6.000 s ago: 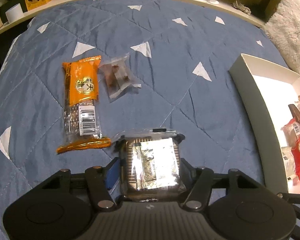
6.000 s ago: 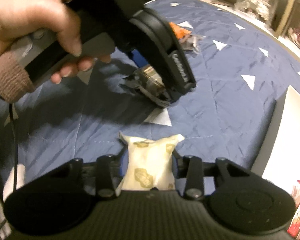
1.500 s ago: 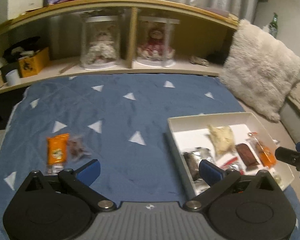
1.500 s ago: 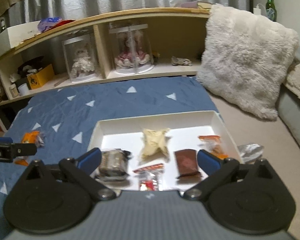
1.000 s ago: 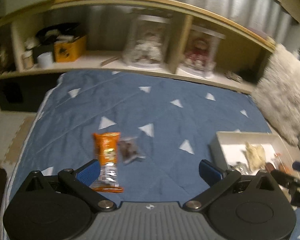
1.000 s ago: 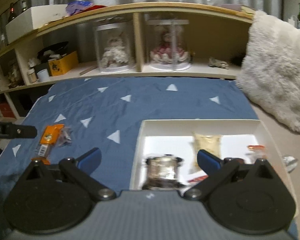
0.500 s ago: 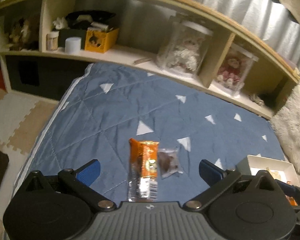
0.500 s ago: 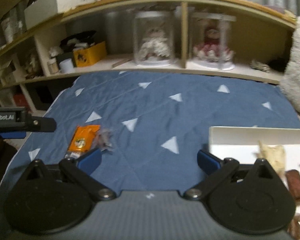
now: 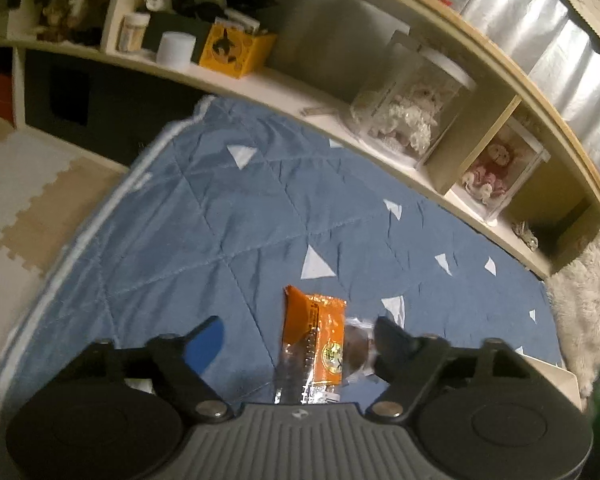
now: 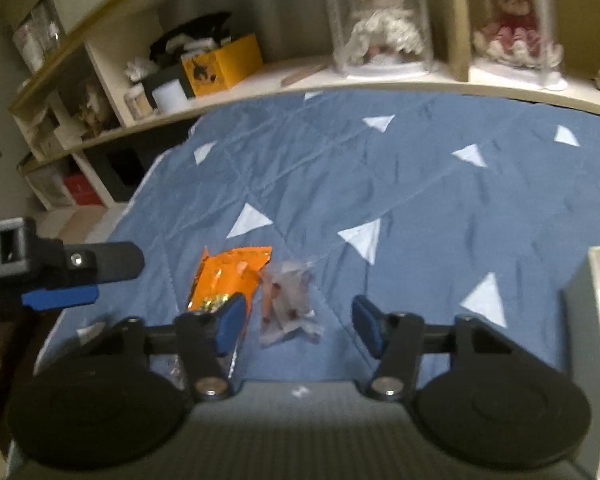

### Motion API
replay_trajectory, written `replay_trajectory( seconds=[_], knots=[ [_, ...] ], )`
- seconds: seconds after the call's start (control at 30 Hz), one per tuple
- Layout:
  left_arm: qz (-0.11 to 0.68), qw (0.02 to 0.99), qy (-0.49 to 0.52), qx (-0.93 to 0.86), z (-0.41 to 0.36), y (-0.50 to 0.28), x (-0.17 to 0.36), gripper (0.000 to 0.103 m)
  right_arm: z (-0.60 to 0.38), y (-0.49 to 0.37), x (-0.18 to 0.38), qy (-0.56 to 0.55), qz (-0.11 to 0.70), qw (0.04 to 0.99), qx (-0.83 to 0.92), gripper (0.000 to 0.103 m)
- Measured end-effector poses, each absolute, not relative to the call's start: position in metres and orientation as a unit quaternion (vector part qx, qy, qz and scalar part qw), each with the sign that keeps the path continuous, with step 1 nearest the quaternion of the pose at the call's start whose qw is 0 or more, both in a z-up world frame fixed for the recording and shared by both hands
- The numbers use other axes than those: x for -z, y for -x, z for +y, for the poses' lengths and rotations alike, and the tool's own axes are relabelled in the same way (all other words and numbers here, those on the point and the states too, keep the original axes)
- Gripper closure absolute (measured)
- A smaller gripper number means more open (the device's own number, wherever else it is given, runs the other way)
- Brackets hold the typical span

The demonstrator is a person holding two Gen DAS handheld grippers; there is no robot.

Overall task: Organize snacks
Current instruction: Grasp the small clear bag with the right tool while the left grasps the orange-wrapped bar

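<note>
An orange snack packet (image 9: 315,336) lies on the blue quilt (image 9: 236,216), with a small clear packet of brown pieces (image 9: 356,346) touching its right side. My left gripper (image 9: 300,340) hangs open above both, the orange packet between its fingers. In the right wrist view the orange packet (image 10: 228,276) and the clear packet (image 10: 286,300) lie side by side. My right gripper (image 10: 298,326) is open with the clear packet between its fingers and nothing held. The left gripper (image 10: 80,276) shows at that view's left edge.
The white tray's corner (image 10: 592,292) shows at the right edge, and its rim (image 9: 556,372) in the left wrist view. A curved wooden shelf (image 9: 340,92) with doll cases and a yellow box (image 9: 236,50) borders the quilt. Floor mats (image 9: 24,184) lie left.
Both grippers have swung left, away from the tray, and come down closer over the orange and clear packets. Both stay open and empty.
</note>
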State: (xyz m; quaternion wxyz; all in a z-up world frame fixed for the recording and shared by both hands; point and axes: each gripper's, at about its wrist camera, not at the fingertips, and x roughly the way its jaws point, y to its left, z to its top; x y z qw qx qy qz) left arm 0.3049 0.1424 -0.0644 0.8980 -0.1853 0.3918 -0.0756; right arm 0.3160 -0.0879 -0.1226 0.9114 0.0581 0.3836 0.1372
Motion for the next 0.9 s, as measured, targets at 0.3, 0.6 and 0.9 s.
replay_trajectory(
  seconds=[0.3,0.6,0.9],
  knots=[
    [0.416,0.889,0.174,0.08,0.137,-0.321,0.085,0.038,-0.083,-0.327,0.14,-0.044,0.387,0.908,-0.157,0.064],
    [0.419,0.892,0.138,0.104,0.101,-0.327,0.092,0.042,-0.113,-0.304,0.131,-0.064,0.39,0.907,-0.147,0.066],
    [0.441,0.894,0.042,0.07,0.071,-0.331,0.107,0.044,-0.133,-0.287,0.144,-0.06,0.427,0.891,-0.145,0.063]
  ],
)
